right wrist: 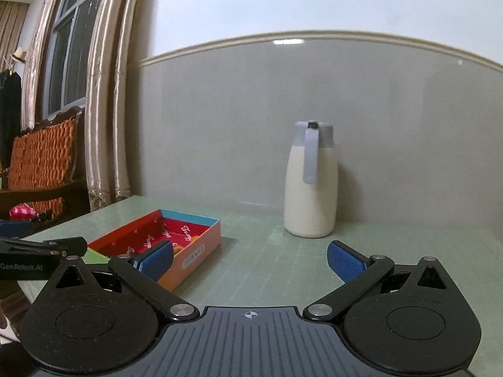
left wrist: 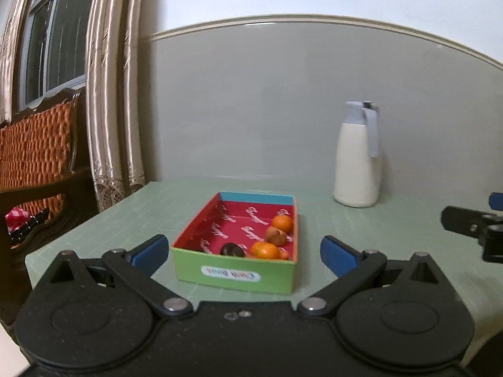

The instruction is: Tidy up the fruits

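The fruits sit inside the box (left wrist: 234, 248), a shallow cardboard tray with a red printed lining, a green near wall and a blue far wall. Along its right wall lie an orange (left wrist: 282, 222) toward the far end, a tan-brown fruit (left wrist: 276, 235) just nearer than it, and a second orange (left wrist: 264, 250) by the near wall. A dark round fruit (left wrist: 232, 249) rests just left of that second orange, against the near wall. The left half of the box is bare lining.

No loose fruit shows on the green mat (left wrist: 393, 229) around the box in either view, so the gathering looks done or nearly so; whatever remains would lie out of frame.

The left gripper (left wrist: 243, 249) faces the box's near wall with its jaws spread wide and nothing between them. The right gripper (right wrist: 250, 259) hovers to the right of the box, jaws likewise wide apart and empty. A white jug (left wrist: 356, 163) with a grey lid stands well behind and right of the box, near the wall.
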Demonstrator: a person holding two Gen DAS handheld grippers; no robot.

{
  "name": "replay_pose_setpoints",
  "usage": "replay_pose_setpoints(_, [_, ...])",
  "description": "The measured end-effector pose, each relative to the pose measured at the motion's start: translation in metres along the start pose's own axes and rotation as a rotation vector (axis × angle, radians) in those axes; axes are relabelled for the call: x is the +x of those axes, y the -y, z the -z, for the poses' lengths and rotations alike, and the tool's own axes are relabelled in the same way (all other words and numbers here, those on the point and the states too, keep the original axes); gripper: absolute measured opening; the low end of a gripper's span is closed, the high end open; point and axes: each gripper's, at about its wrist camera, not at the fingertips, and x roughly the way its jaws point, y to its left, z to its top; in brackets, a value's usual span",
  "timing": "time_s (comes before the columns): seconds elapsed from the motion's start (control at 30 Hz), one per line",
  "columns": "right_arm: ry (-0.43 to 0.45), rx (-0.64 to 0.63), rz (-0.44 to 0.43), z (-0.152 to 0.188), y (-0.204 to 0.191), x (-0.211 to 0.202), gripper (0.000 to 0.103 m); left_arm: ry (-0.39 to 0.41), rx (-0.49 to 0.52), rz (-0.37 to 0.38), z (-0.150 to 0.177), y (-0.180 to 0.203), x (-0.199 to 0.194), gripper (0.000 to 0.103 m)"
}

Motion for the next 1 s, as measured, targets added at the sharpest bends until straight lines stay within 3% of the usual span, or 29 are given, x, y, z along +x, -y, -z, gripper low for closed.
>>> replay_pose_setpoints(0.23, [-0.005, -0.026, 0.041, 0.010, 0.006, -0.010, 0.103, 0.018, 0.003, 0.012, 0.007, 0.008, -0.006, 0.097])
replay_pose_setpoints(0.33, [-0.060, -0.023, 0.048, 0.024, 0.007, 0.001, 0.103, 0.023, -0.007, 0.009, 0.014, 0.010, -0.001, 0.097])
replay_pose_setpoints(0.43, [-0.060, -0.038, 0.040, 0.025, 0.002, 0.003, 0.103, -0.028, 0.005, -0.005, 0.031, 0.012, 0.010, 0.097])
replay_pose_setpoints(0.63, [-0.067, -0.102, 0.036, 0.029, -0.013, 0.008, 0.103, -0.012, -0.033, 0.009, 0.028, 0.003, 0.006, 0.097])
replay_pose_setpoints(1.0, [-0.076, -0.081, 0.030, 0.029, -0.011, 0.013, 0.103, 0.005, -0.032, 0.008, 0.029, 0.003, 0.004, 0.097])
